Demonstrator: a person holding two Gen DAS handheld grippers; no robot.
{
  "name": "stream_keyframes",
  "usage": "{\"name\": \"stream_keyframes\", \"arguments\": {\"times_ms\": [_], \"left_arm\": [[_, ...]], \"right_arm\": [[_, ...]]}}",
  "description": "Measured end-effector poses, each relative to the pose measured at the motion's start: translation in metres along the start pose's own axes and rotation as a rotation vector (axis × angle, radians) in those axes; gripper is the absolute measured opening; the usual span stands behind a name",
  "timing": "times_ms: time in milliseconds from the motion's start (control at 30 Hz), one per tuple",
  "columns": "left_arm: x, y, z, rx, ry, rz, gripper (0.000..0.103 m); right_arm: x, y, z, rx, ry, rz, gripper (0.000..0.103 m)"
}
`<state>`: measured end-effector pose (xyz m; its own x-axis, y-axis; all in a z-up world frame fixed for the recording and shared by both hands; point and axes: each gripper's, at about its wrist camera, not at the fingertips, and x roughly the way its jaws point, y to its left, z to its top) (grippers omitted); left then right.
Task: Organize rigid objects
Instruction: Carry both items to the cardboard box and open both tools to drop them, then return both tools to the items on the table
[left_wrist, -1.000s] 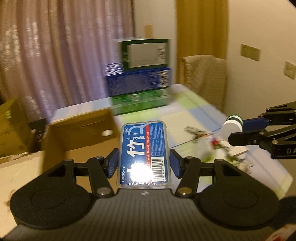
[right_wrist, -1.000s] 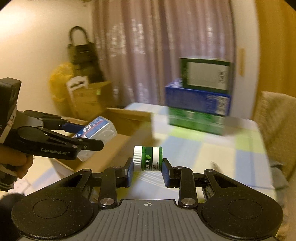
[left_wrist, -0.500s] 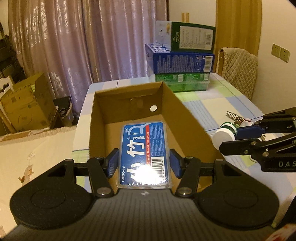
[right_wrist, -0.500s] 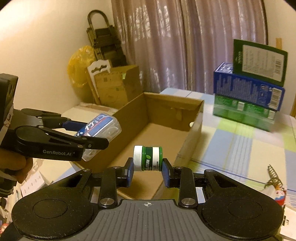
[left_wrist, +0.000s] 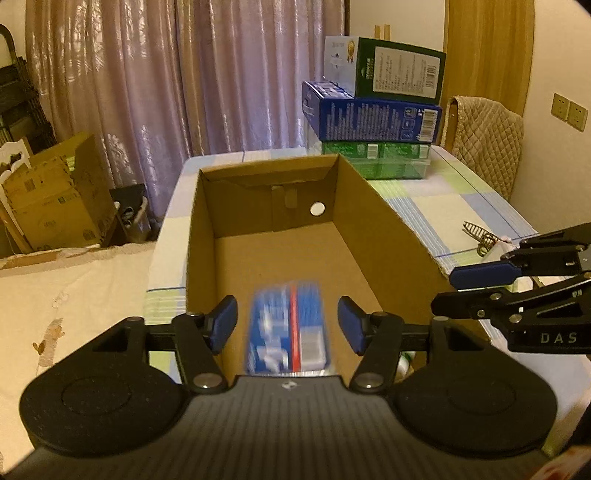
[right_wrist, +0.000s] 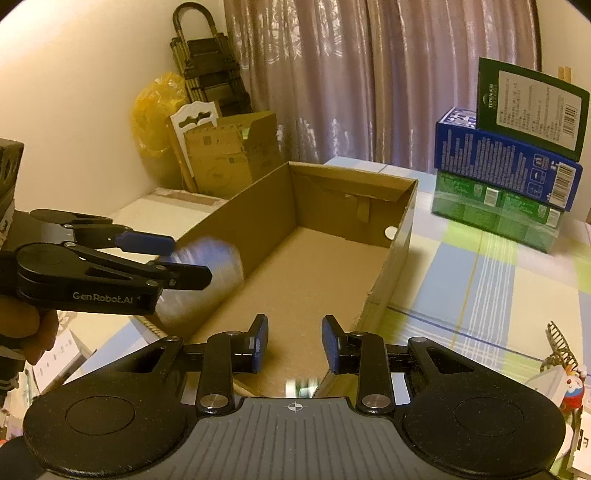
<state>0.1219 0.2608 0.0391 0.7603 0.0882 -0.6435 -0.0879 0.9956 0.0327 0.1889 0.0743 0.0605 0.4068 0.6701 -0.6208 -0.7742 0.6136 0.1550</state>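
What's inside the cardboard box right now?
The cardboard box shows bare floor toward its far wall. A blurred blue pack is over the near end; the floor beneath it and behind the left gripper is hidden.

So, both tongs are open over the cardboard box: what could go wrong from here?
The floss pack is a blur between the open left tongs; it may land on edge. The small bottle, blurred under the right tongs, sits by the right wall of the cardboard box and might clip it.
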Motion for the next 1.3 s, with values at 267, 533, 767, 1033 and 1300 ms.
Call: {"name": "stream_keyframes", "arguments": {"times_ms": [267, 533, 767, 1033, 1300], "left_arm": [[-0.025, 0.002, 0.004, -0.043, -0.052, 0.010, 0.056], [-0.056, -0.024, 0.009, -0.053, -0.107, -0.022, 0.056], [-0.075, -0.061, 0.015, -0.039, -0.137, -0.079, 0.056], [-0.081, -0.116, 0.013, -0.008, -0.139, -0.163, 0.056], [-0.070, -0.173, 0.007, 0.030, -0.116, -0.244, 0.056]], "right_arm": [[-0.034, -0.011, 0.000, 0.048, -0.052, -0.030, 0.031], [-0.097, -0.023, 0.000, 0.099, -0.140, -0.089, 0.034], [-0.165, -0.042, -0.017, 0.131, -0.225, -0.193, 0.037], [-0.230, -0.075, -0.058, 0.201, -0.265, -0.342, 0.041], [-0.270, -0.113, -0.115, 0.298, -0.232, -0.478, 0.045]]}}
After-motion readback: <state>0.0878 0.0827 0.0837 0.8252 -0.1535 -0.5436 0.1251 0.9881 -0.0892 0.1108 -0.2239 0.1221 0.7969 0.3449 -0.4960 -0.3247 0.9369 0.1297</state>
